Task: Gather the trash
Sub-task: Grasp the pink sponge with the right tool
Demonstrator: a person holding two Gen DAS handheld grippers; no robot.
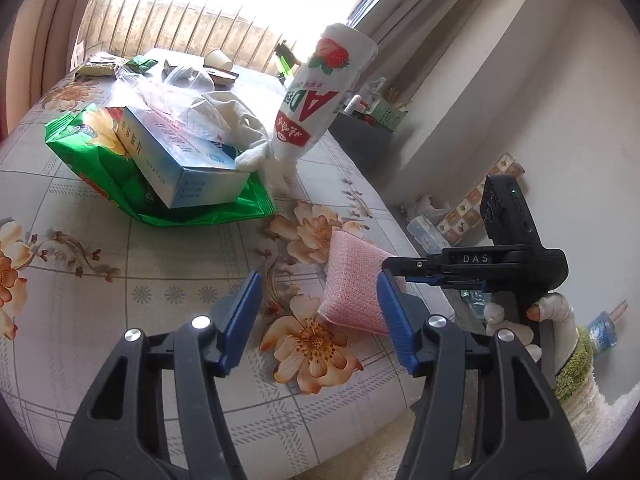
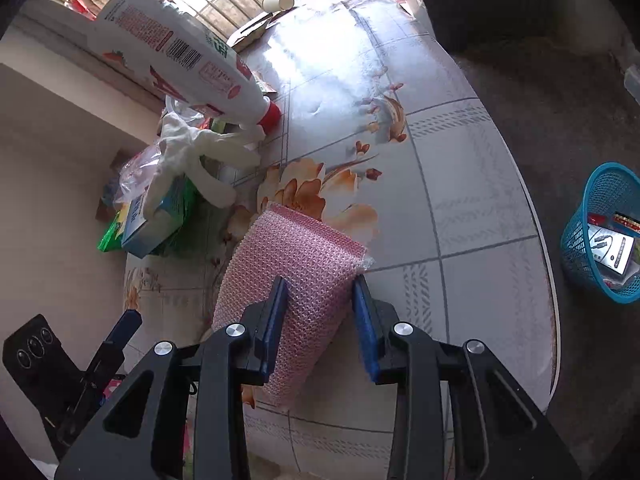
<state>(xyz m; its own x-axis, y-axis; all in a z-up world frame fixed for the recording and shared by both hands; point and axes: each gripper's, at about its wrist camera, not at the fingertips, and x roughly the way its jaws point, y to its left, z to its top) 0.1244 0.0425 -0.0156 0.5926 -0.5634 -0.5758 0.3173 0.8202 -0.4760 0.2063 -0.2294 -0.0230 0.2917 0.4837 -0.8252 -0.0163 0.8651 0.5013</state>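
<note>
Left gripper (image 1: 320, 320): fingers wide apart, holding nothing.
Right gripper (image 2: 320, 320): fingers apart around the pink sponge (image 2: 292, 280), maybe touching.

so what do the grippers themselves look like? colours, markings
Both match: black plastic clamp-style arms with silver rivets, ending in ribbed blue pads on the jaws. The right gripper, seen from the left wrist, carries a black camera block with a green LED and white "DAS" lettering. The hand wears a white glove and a green cuff. The left gripper shows no markings.

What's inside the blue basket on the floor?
The blue basket holds a flat white card or packet with a dark drawing, plus a red and yellow wrapper. Anything deeper is covered by these and the mesh wall.
</note>
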